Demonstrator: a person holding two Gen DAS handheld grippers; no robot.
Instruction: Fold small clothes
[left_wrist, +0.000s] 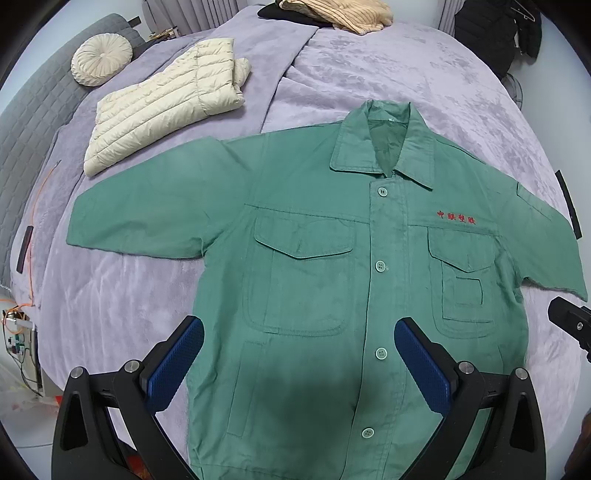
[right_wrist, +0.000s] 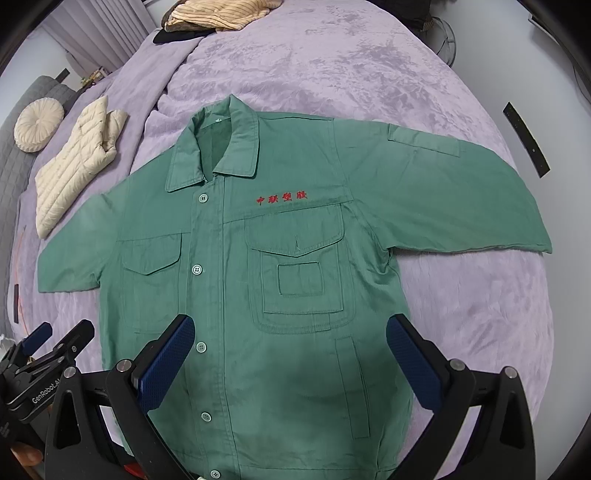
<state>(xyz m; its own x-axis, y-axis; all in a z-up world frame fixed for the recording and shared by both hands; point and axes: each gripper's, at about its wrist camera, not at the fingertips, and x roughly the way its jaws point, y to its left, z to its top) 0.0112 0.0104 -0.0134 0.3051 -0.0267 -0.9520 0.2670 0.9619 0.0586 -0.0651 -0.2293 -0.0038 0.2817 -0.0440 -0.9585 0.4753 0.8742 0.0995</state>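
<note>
A green short-sleeved work shirt lies flat and buttoned, front up, on the purple bedspread, both sleeves spread out; it also shows in the right wrist view. It has red embroidered characters on the chest. My left gripper is open and empty above the shirt's lower left half. My right gripper is open and empty above its lower right half. The left gripper also shows at the left edge of the right wrist view.
A folded cream puffer jacket and a round cream cushion lie at the far left of the bed. A beige knit garment lies at the far end. Cables run off the bed's left side.
</note>
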